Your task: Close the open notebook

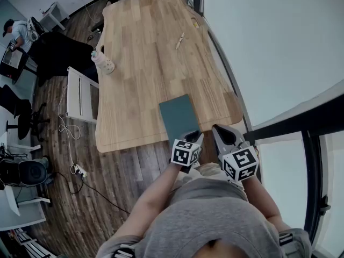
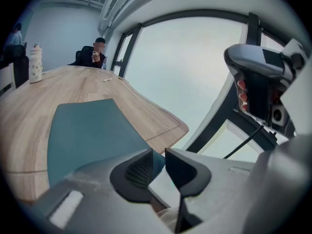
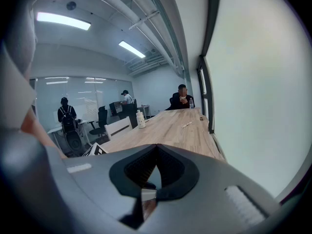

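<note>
Left fingers: the left gripper (image 2: 157, 155) has its fingers a narrow slit apart. Nothing sits between the pads and they press on nothing.
Right fingers: the right gripper (image 3: 157, 147) has its fingertips closed together and is empty. It is held off the near right corner of the tabletop (image 1: 145, 52), pointing along its length.
Left gripper position: just beside the near edge of the notebook (image 1: 179, 116), tilted down toward it. No view settles whether it touches the cover.
Notebook: lies flat near the near edge of the tabletop, right of centre. It shows one plain teal cover face up, with no spread of pages visible.
Surroundings: a bottle (image 1: 105, 62) stands well apart at the far left edge. The wood around the notebook is bare.
Step in hand: judged as the tail end of the closing. The cover appears down and the left fingers appear to be letting go.
Progress: judged essentially complete, provided the cover lies fully flat. The spine side cannot be checked here.
Next move: judged to call for drawing the left gripper back toward the near side, clear of the cover edge, without catching or lifting it. The right gripper needs no action.
</note>
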A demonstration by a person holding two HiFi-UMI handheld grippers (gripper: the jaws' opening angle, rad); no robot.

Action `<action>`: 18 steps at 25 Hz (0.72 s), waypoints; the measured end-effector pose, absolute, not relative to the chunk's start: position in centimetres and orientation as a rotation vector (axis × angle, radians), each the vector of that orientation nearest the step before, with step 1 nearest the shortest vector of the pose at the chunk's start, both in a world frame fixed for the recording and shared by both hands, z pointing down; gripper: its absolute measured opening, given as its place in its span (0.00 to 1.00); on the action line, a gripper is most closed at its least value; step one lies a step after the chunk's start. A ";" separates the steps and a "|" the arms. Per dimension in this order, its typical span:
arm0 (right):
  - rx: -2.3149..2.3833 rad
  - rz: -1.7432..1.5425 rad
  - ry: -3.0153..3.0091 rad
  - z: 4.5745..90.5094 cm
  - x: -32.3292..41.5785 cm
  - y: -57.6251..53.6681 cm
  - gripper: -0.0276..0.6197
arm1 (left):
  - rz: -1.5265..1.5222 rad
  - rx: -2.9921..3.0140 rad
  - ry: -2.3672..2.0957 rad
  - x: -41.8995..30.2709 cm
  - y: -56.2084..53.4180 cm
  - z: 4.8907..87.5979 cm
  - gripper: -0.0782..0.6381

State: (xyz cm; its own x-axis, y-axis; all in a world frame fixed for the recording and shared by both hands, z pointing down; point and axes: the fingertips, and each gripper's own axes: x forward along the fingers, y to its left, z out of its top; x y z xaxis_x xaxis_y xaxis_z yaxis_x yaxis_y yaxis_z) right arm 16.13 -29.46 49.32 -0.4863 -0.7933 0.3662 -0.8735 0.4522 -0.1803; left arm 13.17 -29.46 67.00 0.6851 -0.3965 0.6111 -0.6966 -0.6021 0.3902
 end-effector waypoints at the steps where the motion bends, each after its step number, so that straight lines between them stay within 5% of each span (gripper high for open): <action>1: 1.448 0.509 -2.472 49.3 16.1 -29.4 0.05 | 0.629 2.276 -0.831 13.2 -29.4 66.9 0.21; 8: 1.432 0.491 -2.484 48.9 15.2 -28.8 0.05 | 0.567 2.320 -0.854 12.6 -29.2 64.8 0.30; 18: 1.381 0.466 -2.532 47.5 11.9 -26.6 0.05 | 0.406 2.314 -1.018 7.2 -27.5 59.6 0.30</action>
